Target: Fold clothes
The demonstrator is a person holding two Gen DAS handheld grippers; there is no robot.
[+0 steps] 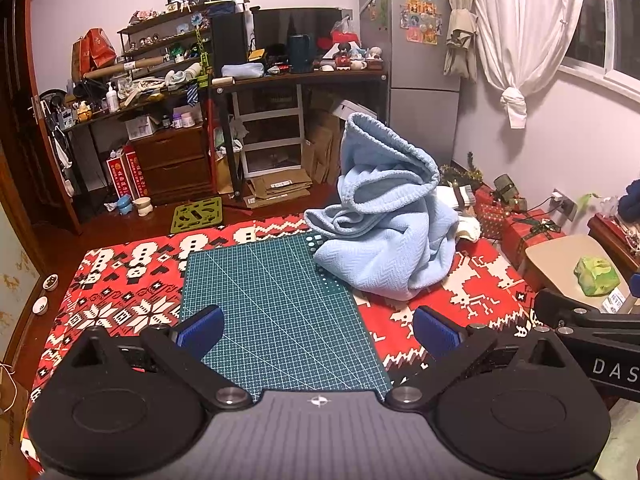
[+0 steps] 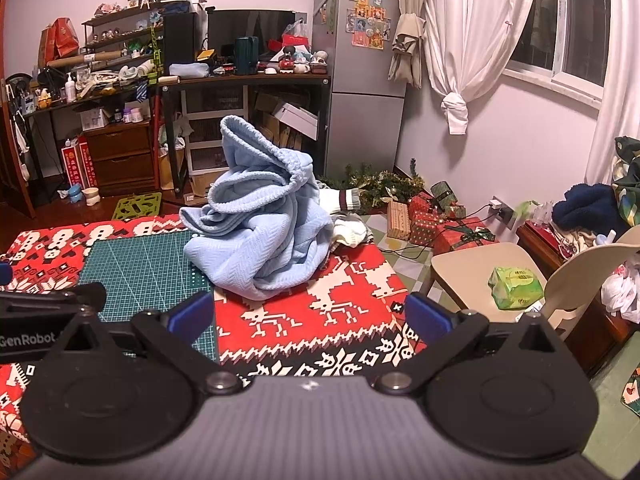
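Near half of cutting mat (image 1: 276, 312) bare; blue sweater heap (image 1: 384, 224) blocks far right corner.

both the left gripper (image 1: 316, 330) and right gripper (image 2: 308, 316) spread wide, side by side, holding nothing.

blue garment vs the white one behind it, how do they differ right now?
The light blue garment is heaped tall, a ribbed edge standing up; the white garment lies low behind it. The blue one is plain and straddles the green cutting mat and the red patterned cloth; the white one shows a striped cuff and sits at the far edge. Both are unfolded, untouched by either open claw.
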